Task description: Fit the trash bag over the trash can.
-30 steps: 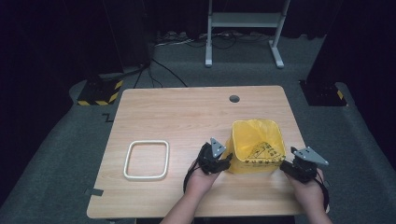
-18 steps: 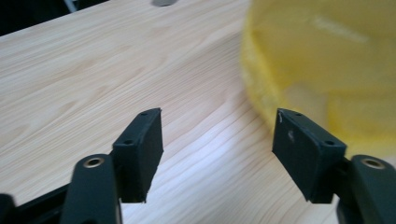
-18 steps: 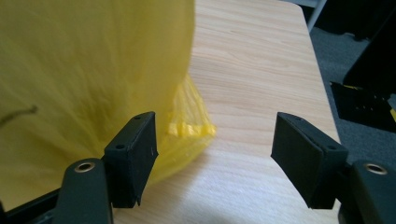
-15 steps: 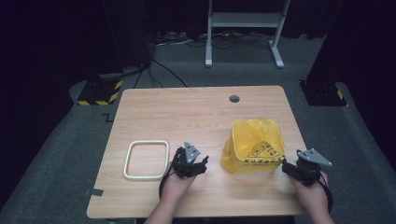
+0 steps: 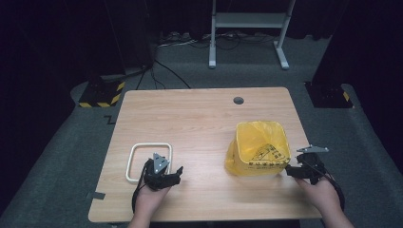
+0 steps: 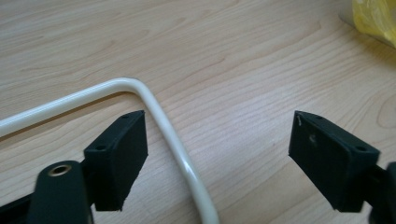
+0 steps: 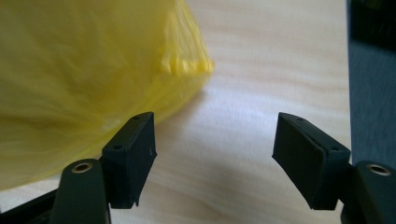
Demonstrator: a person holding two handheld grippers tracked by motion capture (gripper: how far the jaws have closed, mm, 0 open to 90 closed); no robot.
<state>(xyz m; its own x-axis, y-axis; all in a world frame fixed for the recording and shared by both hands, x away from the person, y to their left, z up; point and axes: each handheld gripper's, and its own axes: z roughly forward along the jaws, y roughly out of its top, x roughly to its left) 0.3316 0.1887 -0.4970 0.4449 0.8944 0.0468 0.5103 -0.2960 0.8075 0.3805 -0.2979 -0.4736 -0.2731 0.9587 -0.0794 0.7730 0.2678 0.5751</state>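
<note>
**Left gripper leaves the bin for the white frame**

Now that the left gripper (image 5: 177,172) has crossed from the yellow-bagged bin (image 5: 259,151) to the white rectangular frame (image 5: 148,161), the bag work looks finished for that hand, and the frame seems to be next, probably to go over the bag's rim. A second ago it sat at the bin's left side. Its jaws have just been opening and stand wide apart, straddling the frame's near right corner (image 6: 161,122) without pressing on it; the rail runs between them on the wooden table (image 5: 199,118).

The left hand (image 5: 151,197) lies low at the table's front edge, gripper pointing right and slightly forward. The right gripper (image 5: 291,172) has hardly shifted: it rests just right of the bin, jaws parted and empty, the bag's bulge (image 7: 84,74) beside its left jaw.
</note>
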